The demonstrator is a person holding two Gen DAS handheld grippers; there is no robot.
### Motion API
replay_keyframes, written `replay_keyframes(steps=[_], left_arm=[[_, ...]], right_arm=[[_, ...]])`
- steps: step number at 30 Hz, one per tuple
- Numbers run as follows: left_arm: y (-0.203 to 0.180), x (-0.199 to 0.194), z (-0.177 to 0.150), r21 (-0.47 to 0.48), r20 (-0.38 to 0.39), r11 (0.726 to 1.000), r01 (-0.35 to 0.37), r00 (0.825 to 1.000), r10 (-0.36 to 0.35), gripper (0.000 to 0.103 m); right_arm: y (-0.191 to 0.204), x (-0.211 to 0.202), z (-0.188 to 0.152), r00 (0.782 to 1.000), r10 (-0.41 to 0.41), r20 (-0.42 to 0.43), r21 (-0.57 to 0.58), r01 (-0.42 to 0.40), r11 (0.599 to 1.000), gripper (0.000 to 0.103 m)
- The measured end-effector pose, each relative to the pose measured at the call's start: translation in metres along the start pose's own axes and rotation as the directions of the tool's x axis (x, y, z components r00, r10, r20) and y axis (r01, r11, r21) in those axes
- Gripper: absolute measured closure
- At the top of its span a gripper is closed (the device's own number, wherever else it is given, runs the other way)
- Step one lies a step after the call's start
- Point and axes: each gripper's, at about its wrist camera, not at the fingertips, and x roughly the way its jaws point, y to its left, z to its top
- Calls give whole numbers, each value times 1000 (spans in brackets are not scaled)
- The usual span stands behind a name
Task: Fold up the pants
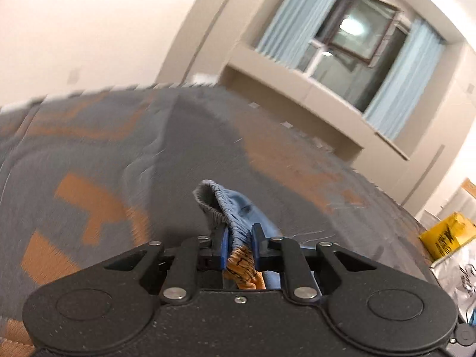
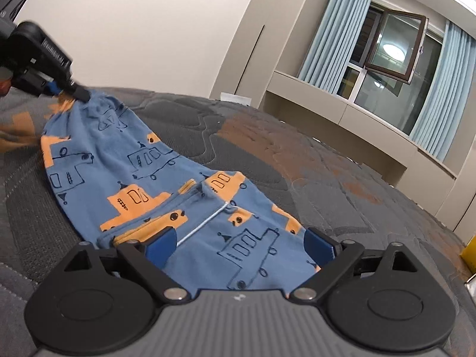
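Note:
Small blue pants (image 2: 125,160) with orange vehicle prints lie stretched across a grey and orange bedspread (image 2: 327,172). My left gripper (image 1: 240,233) is shut on a bunched elastic end of the pants (image 1: 229,208) and holds it just above the bed; it also shows in the right wrist view (image 2: 78,93) at the far left end of the garment. My right gripper (image 2: 238,244) is open, its blue pads (image 2: 318,245) either side of the near end of the pants, where a white drawstring (image 2: 205,223) lies.
The bed's far edge meets a beige wall and a window bench (image 2: 342,113) with light blue curtains (image 2: 336,26). A yellow bag (image 1: 446,235) and a silver package (image 1: 458,273) stand beyond the bed's right edge.

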Motion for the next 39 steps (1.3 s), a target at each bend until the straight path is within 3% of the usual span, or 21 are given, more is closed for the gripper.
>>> replay_keyframes(steps=[3,6,12,18,20,21,22,25,27,28,29,31,33,35,37,39], left_arm=[[-45,-10,5,91,32,994,61,997,-64,87],[-99,-17,3,190,35,971,145,987,-154,88],[-192,-8,-28,334,-61,898,288,957,-284,88],[-249,32,-84,385,-234,844,373,924,-301,90],[-263,48,-107,416,-279,823,387,915,-290,101],[-267,55,-117,435,-302,808,398,910,-286,101],[-269,61,-127,448,-322,795,408,904,-282,100],[-263,73,-153,460,-388,774,436,882,-266,86],[-256,69,-158,462,-375,767,444,882,-285,82],[-252,64,-158,470,-359,762,446,885,-297,73],[-247,57,-157,479,-337,759,442,890,-305,56],[-237,39,-153,504,-269,760,410,911,-313,33],[-227,23,-152,555,-220,742,377,926,-306,31],[-218,11,-152,618,-213,701,355,934,-285,31],[-210,6,-154,667,-220,668,331,943,-248,31],[-203,7,-155,682,-240,656,323,946,-217,29]], right_arm=[[-13,-13,-4,1000,-8,17,22,8,1000,7],[-32,-27,-13,999,-36,21,53,35,998,7],[-77,-58,-42,994,-111,-9,108,112,988,7],[-119,-81,-77,981,-175,-82,149,186,971,7],[-129,-86,-87,978,-181,-101,157,196,968,7],[-133,-88,-91,977,-183,-109,161,199,967,7],[-137,-89,-95,976,-183,-116,166,201,965,7],[-143,-91,-99,978,-167,-129,182,189,965,6],[-146,-92,-100,980,-151,-128,189,174,967,5],[-148,-92,-100,981,-145,-126,190,167,967,3],[-149,-92,-100,983,-136,-122,194,158,968,3],[-153,-91,-99,987,-116,-113,211,138,968,2],[-159,-89,-95,992,-91,-92,233,110,966,0],[-164,-87,-91,997,-55,-62,261,70,963,0],[-172,-80,-83,1000,23,-20,308,-16,951,0],[-180,-69,-75,993,120,18,375,-118,920,0]])
